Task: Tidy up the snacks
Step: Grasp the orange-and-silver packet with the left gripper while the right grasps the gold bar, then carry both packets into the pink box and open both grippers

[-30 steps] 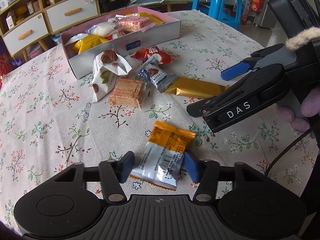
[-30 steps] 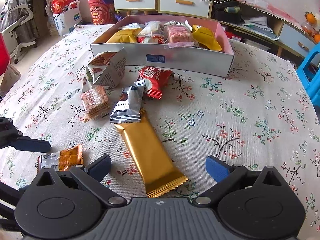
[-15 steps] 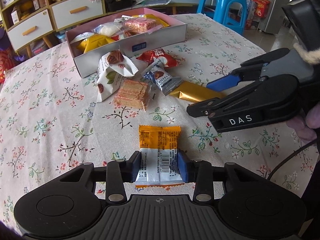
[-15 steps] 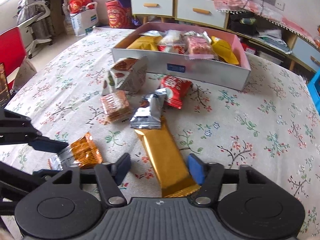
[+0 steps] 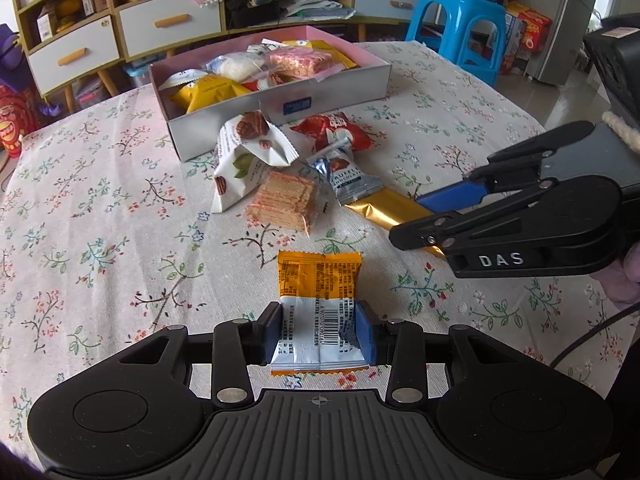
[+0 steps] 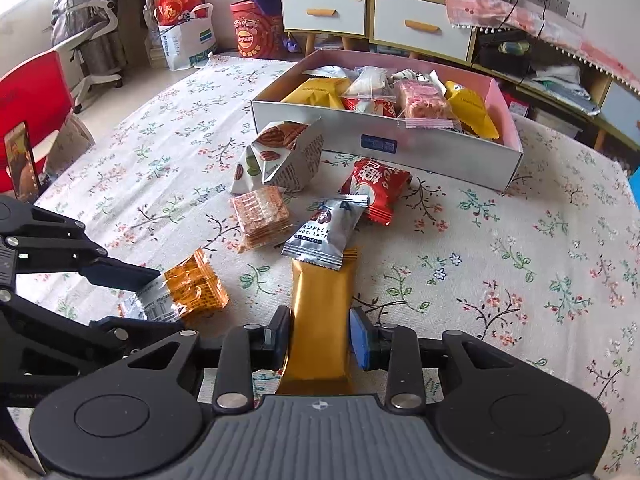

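Note:
My left gripper [image 5: 318, 334] is shut on an orange and silver snack packet [image 5: 318, 292] near the table's front; it also shows in the right wrist view [image 6: 188, 292]. My right gripper [image 6: 320, 336] is shut on the near end of a long gold bar [image 6: 322, 308], whose far end lies under a silver chocolate packet [image 6: 326, 232]. The gold bar also shows in the left wrist view [image 5: 388, 210]. The grey snack box [image 6: 440, 160] with a pink inside stands behind, holding several packets.
Loose on the floral tablecloth [image 5: 100, 240] lie a white nut packet [image 5: 248, 152], a wafer stack [image 5: 284, 200] and a red packet [image 5: 332, 130]. A blue stool [image 5: 460, 28] and drawers stand beyond the table; a red chair [image 6: 28, 120] is at the left.
My left gripper closed on the orange packet. My right gripper moved forward over the gold bar and closed on its near end.

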A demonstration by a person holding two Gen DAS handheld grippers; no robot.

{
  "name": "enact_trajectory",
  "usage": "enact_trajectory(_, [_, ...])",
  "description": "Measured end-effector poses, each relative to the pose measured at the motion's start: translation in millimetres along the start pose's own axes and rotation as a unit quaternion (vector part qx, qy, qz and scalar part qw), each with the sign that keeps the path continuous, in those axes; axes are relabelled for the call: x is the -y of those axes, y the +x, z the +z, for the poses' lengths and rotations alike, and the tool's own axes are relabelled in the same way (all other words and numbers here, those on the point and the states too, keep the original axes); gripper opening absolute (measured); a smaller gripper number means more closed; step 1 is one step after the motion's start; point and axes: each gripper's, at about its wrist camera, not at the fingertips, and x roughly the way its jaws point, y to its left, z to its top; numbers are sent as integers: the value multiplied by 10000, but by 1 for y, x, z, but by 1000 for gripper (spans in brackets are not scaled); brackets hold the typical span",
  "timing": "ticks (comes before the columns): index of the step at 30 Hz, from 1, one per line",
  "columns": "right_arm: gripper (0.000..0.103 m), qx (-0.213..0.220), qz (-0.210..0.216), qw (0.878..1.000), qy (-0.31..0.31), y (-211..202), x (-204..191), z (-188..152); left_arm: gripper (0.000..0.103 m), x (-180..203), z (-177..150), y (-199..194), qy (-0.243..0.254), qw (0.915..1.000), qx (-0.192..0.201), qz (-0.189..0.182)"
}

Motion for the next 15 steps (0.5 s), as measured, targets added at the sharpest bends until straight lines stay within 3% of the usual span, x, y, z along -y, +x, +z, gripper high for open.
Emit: enact_trajectory(15, [22, 357, 401, 9985, 112, -28, -3, 22, 36, -17, 17, -13, -266, 9991, 303, 100])
